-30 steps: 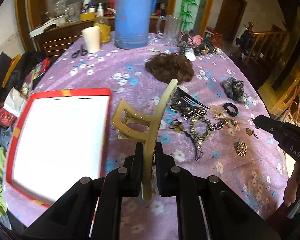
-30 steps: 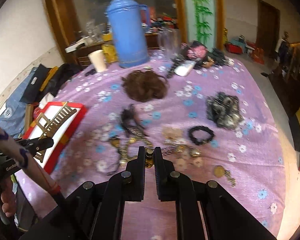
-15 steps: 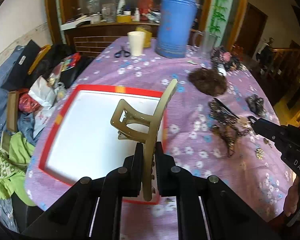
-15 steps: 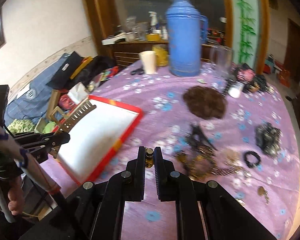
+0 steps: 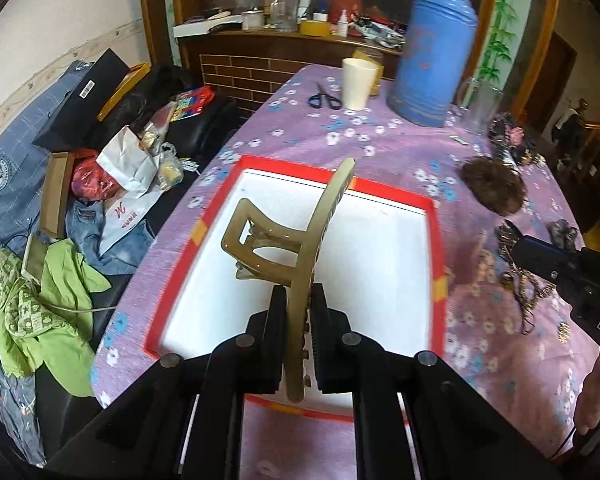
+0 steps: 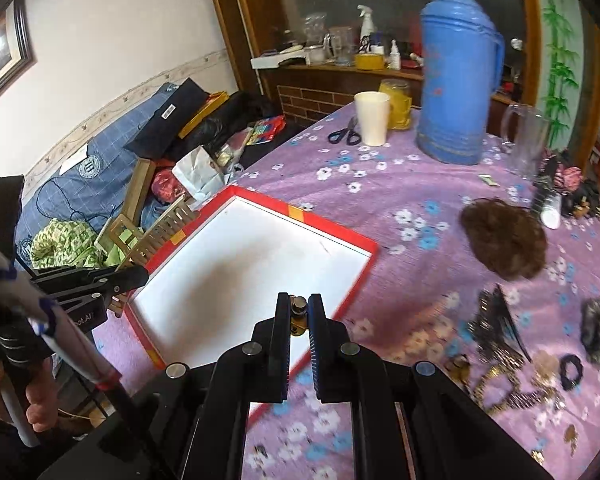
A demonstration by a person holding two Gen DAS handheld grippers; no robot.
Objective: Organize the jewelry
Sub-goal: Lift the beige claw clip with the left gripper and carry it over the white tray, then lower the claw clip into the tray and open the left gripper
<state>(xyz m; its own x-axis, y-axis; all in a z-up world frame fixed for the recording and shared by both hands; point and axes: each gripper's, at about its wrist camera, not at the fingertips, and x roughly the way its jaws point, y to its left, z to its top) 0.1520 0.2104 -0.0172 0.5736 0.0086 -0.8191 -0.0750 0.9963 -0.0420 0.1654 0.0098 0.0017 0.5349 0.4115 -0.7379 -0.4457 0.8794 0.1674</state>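
My left gripper [image 5: 298, 300] is shut on a big tan claw hair clip [image 5: 296, 240], which stands upright over the white tray with the red rim [image 5: 380, 196]. In the right wrist view the same clip [image 6: 156, 232] hangs over the tray's left edge [image 6: 260, 200]. My right gripper [image 6: 299, 308] is shut on a small gold and dark piece of jewelry [image 6: 299, 312], above the tray's near right side. More jewelry [image 6: 496, 332] lies in a heap on the purple flowered cloth to the right.
A blue thermos [image 6: 456, 72], white cup [image 6: 373, 118], scissors [image 6: 344, 134], glass jug [image 6: 528, 140] and brown hairpiece [image 6: 504, 240] stand farther back on the table. Left of the table lies a pile of clothes, bags and boxes [image 5: 60, 184]. A hand [image 6: 4, 392] holds the left tool.
Both grippers swung left across the table, from over the jewelry heap to over the tray. Each kept its grip: the left on the hair clip, the right on the small gold piece.
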